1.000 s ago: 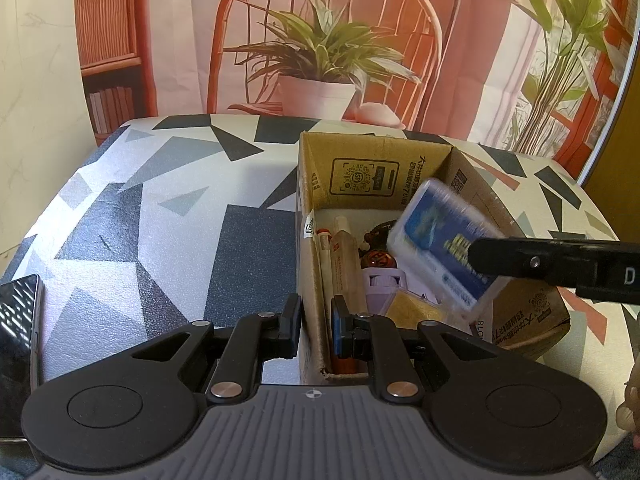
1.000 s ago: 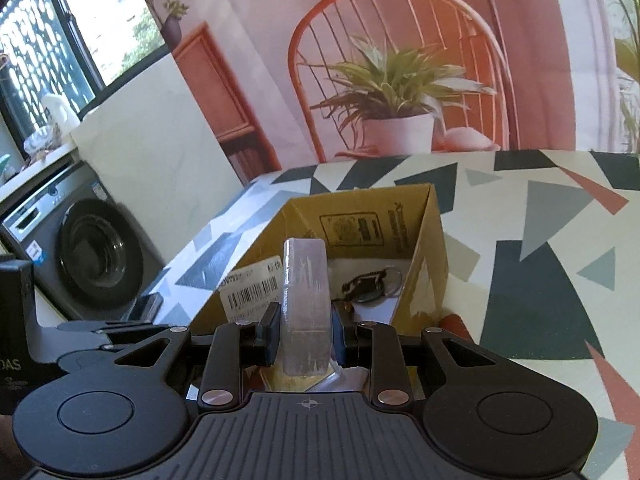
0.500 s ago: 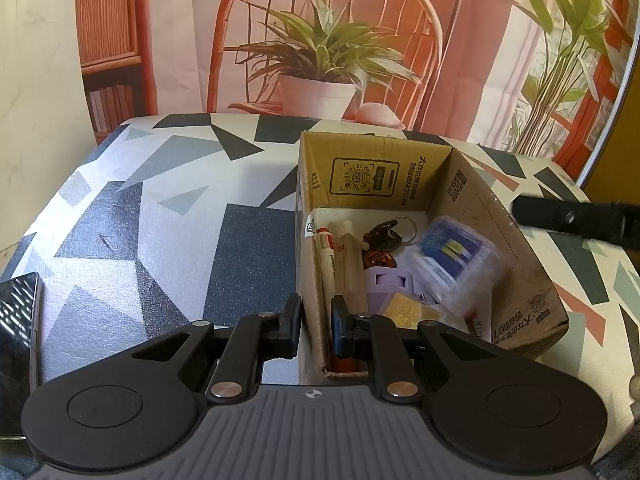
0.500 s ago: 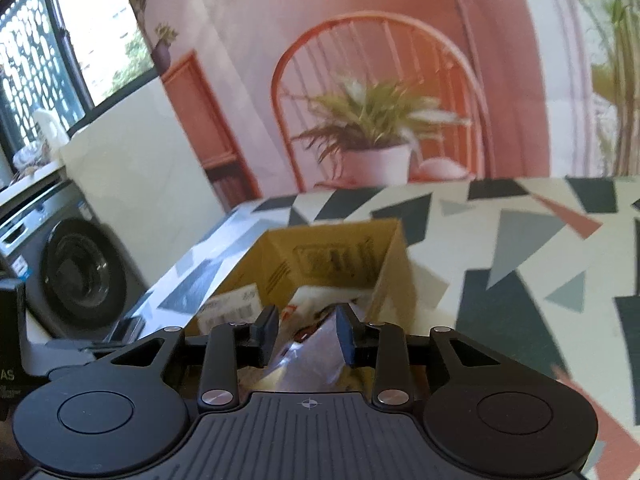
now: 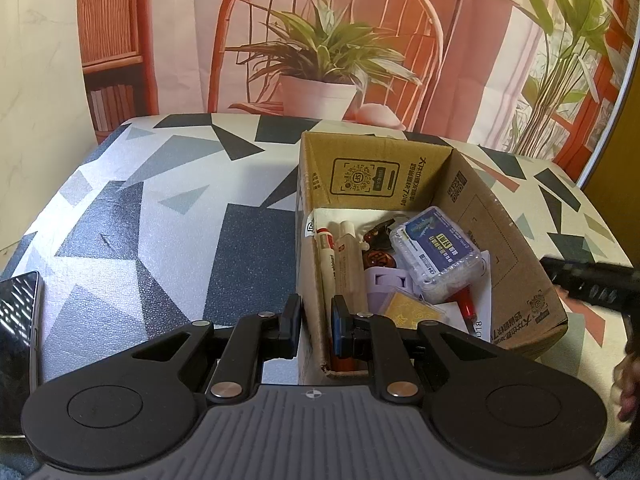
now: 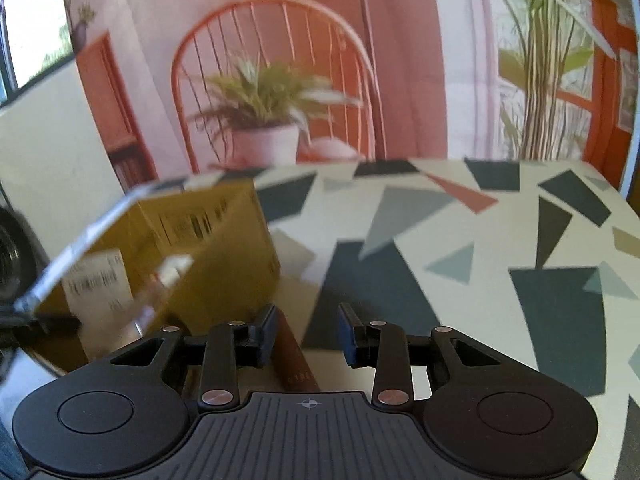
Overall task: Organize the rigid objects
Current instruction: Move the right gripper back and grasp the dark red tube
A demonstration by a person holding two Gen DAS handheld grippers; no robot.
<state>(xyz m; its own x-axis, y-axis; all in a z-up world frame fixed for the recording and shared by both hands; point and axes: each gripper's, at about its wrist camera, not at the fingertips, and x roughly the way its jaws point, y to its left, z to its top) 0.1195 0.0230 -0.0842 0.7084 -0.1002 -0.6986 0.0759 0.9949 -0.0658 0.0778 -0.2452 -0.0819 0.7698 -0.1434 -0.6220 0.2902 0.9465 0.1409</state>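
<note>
An open cardboard box (image 5: 516, 280) stands on the patterned table. My left gripper (image 5: 316, 328) is shut on the box's near left wall, one finger on each side of it. A clear plastic case with a blue label (image 5: 438, 254) lies inside on top of pens, keys, a purple piece and a gold card. My right gripper (image 6: 306, 334) is open and empty, to the right of the box (image 6: 224, 248), which is blurred in the right wrist view. Part of the right gripper (image 5: 592, 280) shows at the right edge of the left wrist view.
A black phone (image 5: 18, 340) lies at the table's left front edge. The table (image 6: 480, 280) stretches to the right of the box. A brown strip (image 6: 294, 364) lies under the right gripper. A printed backdrop hangs behind the table.
My right gripper opened and let go of the clear case, which dropped into the box. It then pulled back to the right of the box. My left gripper has stayed on the box wall.
</note>
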